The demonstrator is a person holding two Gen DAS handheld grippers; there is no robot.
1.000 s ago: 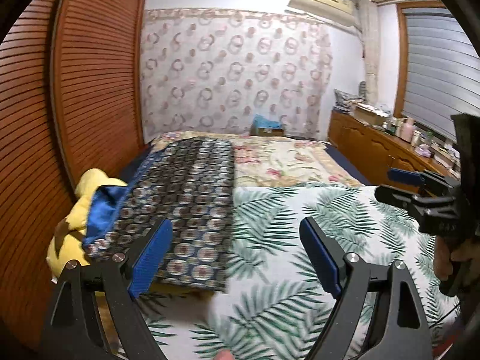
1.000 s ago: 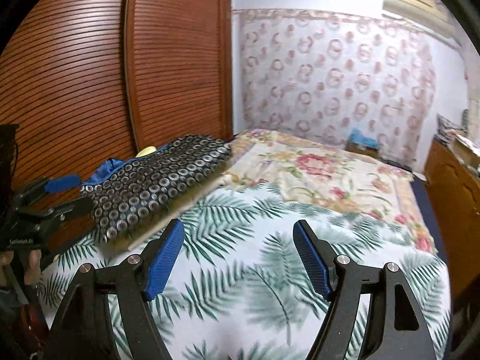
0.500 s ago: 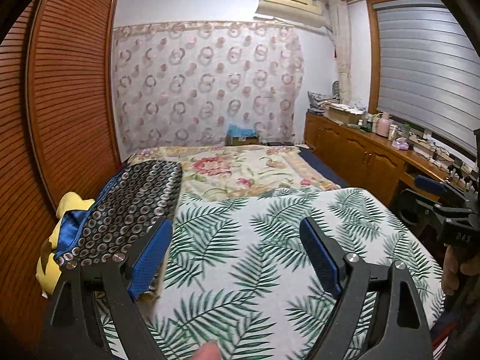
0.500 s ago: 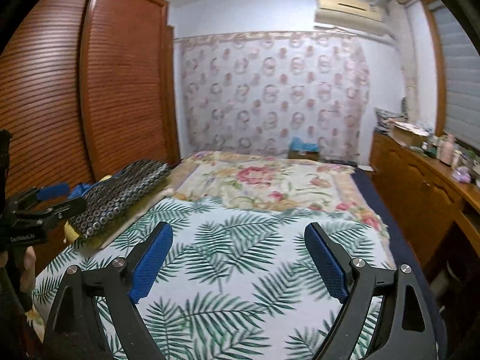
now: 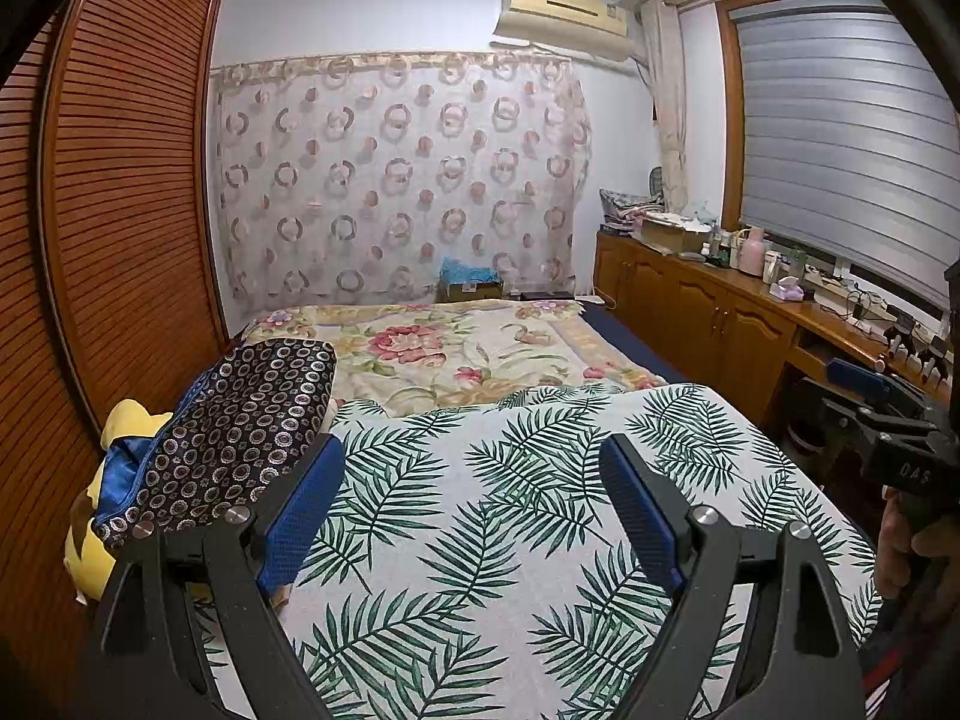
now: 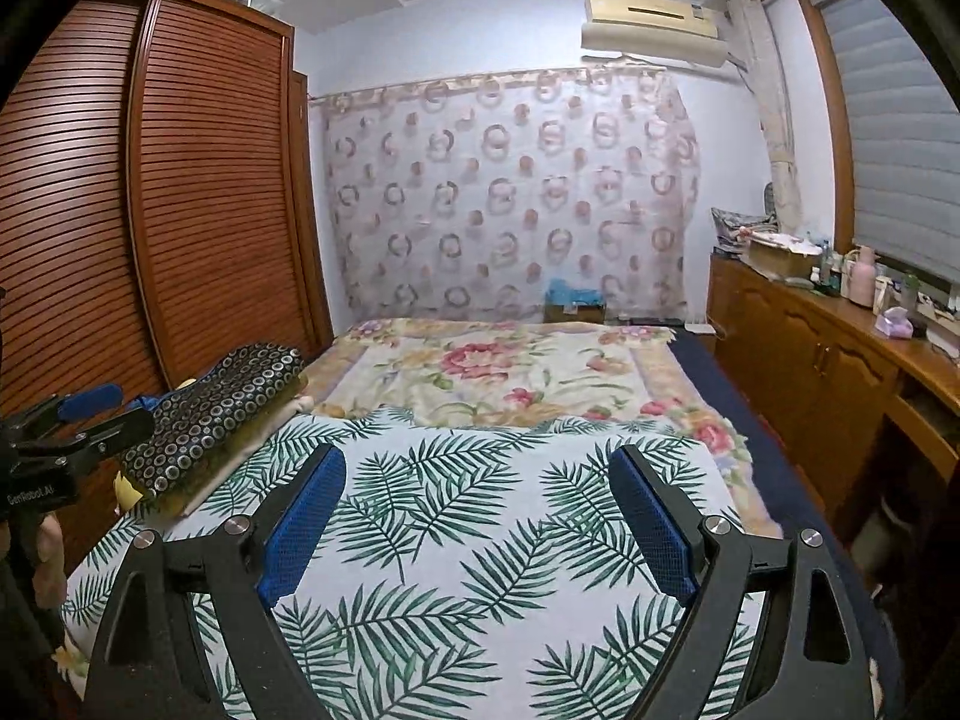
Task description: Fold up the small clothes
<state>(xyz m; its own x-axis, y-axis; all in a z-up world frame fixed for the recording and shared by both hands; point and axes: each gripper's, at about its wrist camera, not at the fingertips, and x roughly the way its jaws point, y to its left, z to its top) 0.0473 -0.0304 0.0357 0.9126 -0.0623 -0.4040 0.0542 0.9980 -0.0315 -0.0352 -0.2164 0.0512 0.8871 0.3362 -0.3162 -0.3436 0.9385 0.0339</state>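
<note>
folded circle-patterned garment (image 5: pixel 240 426), atop bed-edge clothes pile

Even, cool indoor light fills both wrist views — no hard shadows fall on the leaf-print bedspread (image 5: pixel 516 516), only a faint darkening under the black gripper arms. The window blind (image 5: pixel 840 138) is closed and grey, without glare. Fisheye distortion is strong: the louvred wardrobe (image 6: pixel 198 192) bows outward and the ceiling lines curve, and a black vignette cuts the corners. The centre is sharp, with the curtain (image 5: pixel 396 180) rings clearly readable — the right wrist view is slightly softer and grainier. The near blue fingers (image 6: pixel 300 528) stay acceptably crisp.
</note>
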